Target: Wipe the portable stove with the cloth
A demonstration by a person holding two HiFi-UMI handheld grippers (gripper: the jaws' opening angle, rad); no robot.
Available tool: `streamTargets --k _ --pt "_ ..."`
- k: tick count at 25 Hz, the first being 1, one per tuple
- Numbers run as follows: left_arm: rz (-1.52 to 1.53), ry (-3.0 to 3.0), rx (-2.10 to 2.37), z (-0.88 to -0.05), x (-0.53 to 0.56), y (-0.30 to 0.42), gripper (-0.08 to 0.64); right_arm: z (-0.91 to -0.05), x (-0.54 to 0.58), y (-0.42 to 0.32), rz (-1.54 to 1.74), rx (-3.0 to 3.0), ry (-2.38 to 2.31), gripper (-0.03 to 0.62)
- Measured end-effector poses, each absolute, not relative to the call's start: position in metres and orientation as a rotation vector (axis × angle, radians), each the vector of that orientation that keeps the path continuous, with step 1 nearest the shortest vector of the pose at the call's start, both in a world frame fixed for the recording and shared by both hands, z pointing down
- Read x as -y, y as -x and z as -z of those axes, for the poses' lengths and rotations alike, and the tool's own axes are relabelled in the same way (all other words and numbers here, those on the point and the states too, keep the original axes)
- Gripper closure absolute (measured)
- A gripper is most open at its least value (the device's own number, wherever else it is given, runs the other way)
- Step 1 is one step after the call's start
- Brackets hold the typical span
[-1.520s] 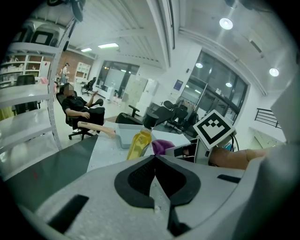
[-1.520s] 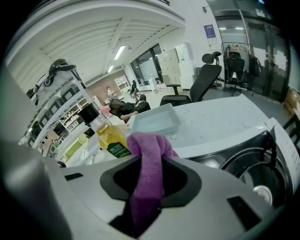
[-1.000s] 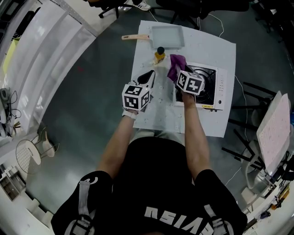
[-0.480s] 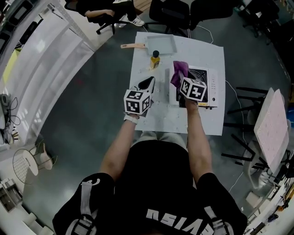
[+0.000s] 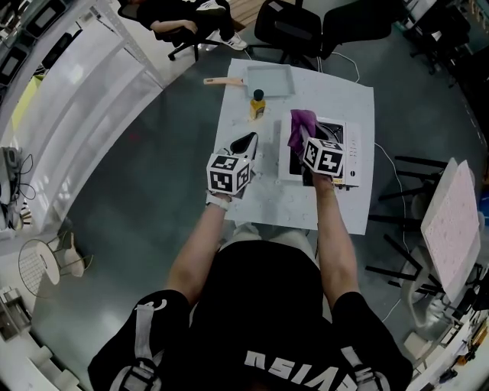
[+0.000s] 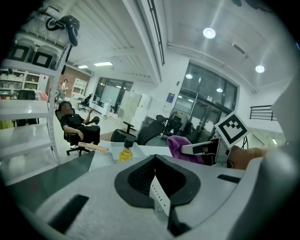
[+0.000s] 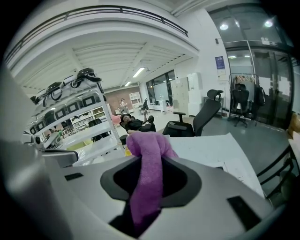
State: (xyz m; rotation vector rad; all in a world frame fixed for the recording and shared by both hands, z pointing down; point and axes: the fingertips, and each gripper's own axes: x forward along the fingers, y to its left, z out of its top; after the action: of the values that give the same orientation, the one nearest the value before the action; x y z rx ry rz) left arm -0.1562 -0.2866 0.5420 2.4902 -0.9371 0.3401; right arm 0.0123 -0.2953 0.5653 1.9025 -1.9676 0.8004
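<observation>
The white portable stove (image 5: 348, 145) with a black burner sits on the right half of the white table (image 5: 267, 195). My right gripper (image 5: 305, 142) is shut on a purple cloth (image 5: 301, 125), which bunches above the stove's left part. In the right gripper view the cloth (image 7: 149, 174) runs up between the jaws of that gripper (image 7: 151, 158) and flops over their tips. My left gripper (image 5: 246, 143) hovers over the table left of the stove, jaws together and empty. The left gripper view shows its tips (image 6: 155, 157) meeting, with the cloth (image 6: 180, 146) beyond.
A small yellow bottle (image 5: 257, 104) stands at the table's far side. Behind it lies a square pan (image 5: 272, 79) with a wooden handle. Office chairs (image 5: 286, 23) stand beyond the table, and a person sits in one at the far left (image 6: 72, 124). Shelving runs along the left.
Both grippers have risen a little above the table. The right one still holds the cloth over the stove's left side. The left stays empty.
</observation>
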Motion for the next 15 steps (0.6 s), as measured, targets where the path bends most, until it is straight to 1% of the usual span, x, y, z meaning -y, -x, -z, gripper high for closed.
streamTargets --k 6,15 --pt "-0.33 -2.474 0.995 -0.54 0.3 0.13 0.554 -0.57 0.318 -0.033 -0.788 2.016 -1.813 0.477" --pt "-0.305 -2.407 1.11 -0.551 0.338 0.095 0.554 -0.577 0.383 -0.062 -0.73 2.109 -1.667 0.476"
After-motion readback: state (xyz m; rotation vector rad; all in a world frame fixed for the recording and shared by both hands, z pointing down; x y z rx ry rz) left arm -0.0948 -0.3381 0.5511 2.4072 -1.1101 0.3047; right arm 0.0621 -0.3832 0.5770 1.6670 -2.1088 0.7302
